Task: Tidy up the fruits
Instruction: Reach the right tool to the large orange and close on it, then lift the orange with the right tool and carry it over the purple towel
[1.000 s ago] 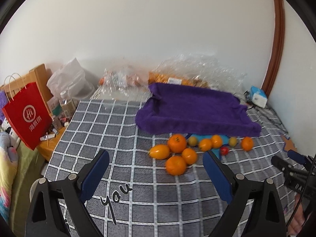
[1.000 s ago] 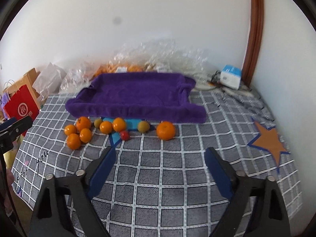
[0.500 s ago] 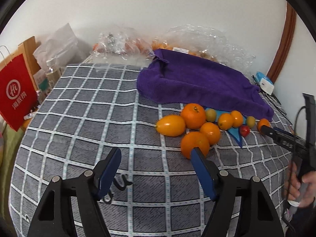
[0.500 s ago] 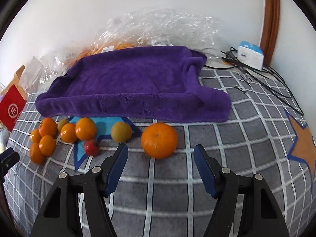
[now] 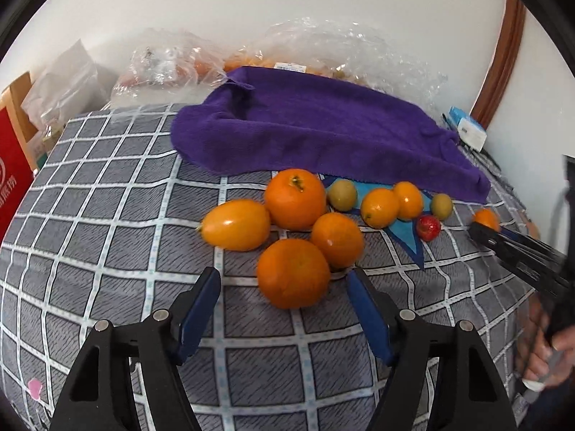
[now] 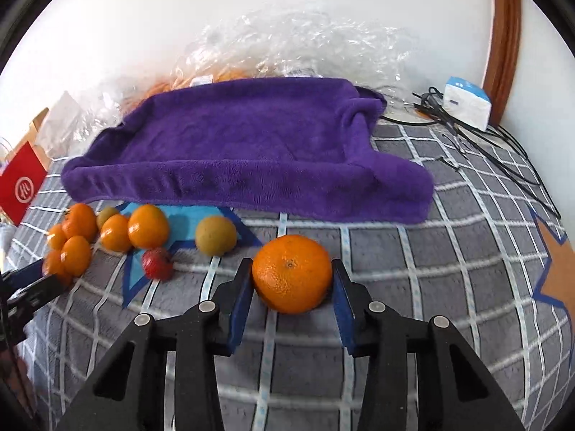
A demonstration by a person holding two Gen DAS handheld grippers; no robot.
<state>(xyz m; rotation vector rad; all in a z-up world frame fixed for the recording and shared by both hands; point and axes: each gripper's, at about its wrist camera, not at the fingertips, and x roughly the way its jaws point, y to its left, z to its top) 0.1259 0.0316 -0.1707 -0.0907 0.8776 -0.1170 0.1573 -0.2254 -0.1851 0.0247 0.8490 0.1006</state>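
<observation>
Several orange, green and red fruits lie on a grey checked bedsheet (image 5: 107, 215) in front of a purple towel (image 5: 323, 133). My left gripper (image 5: 284, 287) is open, its blue pads on either side of the nearest big orange (image 5: 293, 273), not touching it. An oval yellow-orange fruit (image 5: 235, 224) lies to its left. My right gripper (image 6: 291, 280) is open around a lone orange (image 6: 291, 278), pads close beside it on both sides. The purple towel (image 6: 244, 143) lies just beyond. A small red fruit (image 6: 157, 263) and a green one (image 6: 215, 235) lie to its left.
Crinkled clear plastic bags (image 6: 294, 43) lie behind the towel against the wall. A white and blue box (image 6: 465, 102) with black cables sits at the back right. A red paper bag (image 6: 21, 183) stands off the bed's left edge. The right gripper shows at the right of the left wrist view (image 5: 517, 251).
Both grippers have moved forward and down. The left now brackets the nearest big orange; the right now brackets the lone orange, its jaws narrower than before.
</observation>
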